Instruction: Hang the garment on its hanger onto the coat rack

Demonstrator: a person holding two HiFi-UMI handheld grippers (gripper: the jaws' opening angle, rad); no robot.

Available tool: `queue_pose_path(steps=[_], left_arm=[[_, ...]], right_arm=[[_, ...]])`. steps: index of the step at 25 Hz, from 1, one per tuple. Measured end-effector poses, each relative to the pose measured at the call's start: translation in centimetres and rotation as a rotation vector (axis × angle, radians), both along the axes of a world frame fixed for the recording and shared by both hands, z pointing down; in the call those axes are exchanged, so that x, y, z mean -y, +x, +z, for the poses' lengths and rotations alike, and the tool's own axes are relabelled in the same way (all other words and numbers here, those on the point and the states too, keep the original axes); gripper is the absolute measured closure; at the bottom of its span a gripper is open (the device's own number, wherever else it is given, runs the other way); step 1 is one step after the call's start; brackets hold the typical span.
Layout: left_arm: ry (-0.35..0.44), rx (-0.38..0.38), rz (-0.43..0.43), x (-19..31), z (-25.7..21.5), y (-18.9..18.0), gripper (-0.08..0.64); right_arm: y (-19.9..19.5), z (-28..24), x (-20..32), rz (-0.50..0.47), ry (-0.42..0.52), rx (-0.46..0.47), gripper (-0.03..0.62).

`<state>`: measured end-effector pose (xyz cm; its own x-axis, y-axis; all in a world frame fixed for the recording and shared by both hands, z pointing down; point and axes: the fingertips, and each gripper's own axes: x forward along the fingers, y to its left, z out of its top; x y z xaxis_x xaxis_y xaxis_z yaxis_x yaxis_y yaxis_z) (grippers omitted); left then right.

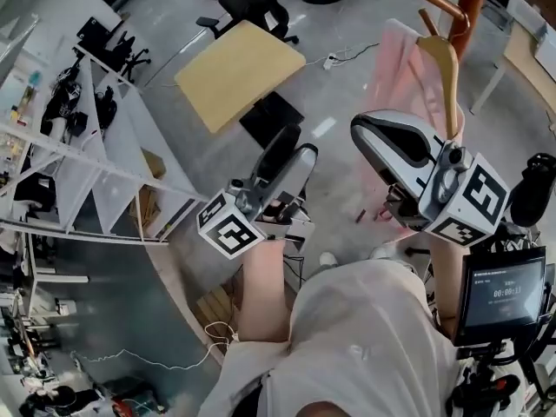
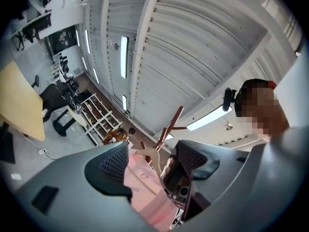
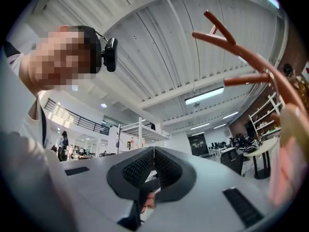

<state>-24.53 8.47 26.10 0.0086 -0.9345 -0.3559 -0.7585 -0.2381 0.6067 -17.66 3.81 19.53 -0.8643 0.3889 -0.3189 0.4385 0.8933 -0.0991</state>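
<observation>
Right hand-held gripper (image 1: 360,132), jaws closed on nothing, sits just beside pink garment (image 1: 393,63).

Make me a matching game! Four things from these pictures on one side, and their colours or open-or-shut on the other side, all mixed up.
Things:
1. garment
2. coat rack
3. table
4. right gripper

Colour or state:
a. shut
b. pale yellow
c. pink
d. reddish-brown

Pairs: 1-c, 2-d, 3-b, 4-a
</observation>
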Motion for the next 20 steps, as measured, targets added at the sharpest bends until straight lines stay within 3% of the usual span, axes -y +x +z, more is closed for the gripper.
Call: queue_pose_path(steps=[2, 8, 12, 16, 20], left_arm=[[-0.012, -0.005, -0.063, -2.7, 0.4, -0.9, 0.239], [-0.078, 0.000, -0.237, -9.8, 3.0, -1.7, 0.381], [-0.162, 0.000, -0.350, -12.9, 5.3, -2.5, 0.553], [-0.215, 0.016, -0.429, -14.2, 6.9, -2.6, 0.554], [-0.303, 0.061, -0.438, -14.3, 8.3, -1.8, 0.554]], right_arm=[[-1.6, 1.3, -1.6, -0.046, -0.036, -0.030, 0.580], [-5.0, 7.0, -6.7, -0.187, -0.095, -0.147, 0.580], [-6.3, 10.4, -9.4, -0.240, -0.123, -0.225, 0.580], [-6.8, 12.6, -10.5, -0.265, -0.142, -0.266, 0.580], [-6.7, 13.5, -11.1, -0.283, -0.150, -0.284, 0.580]])
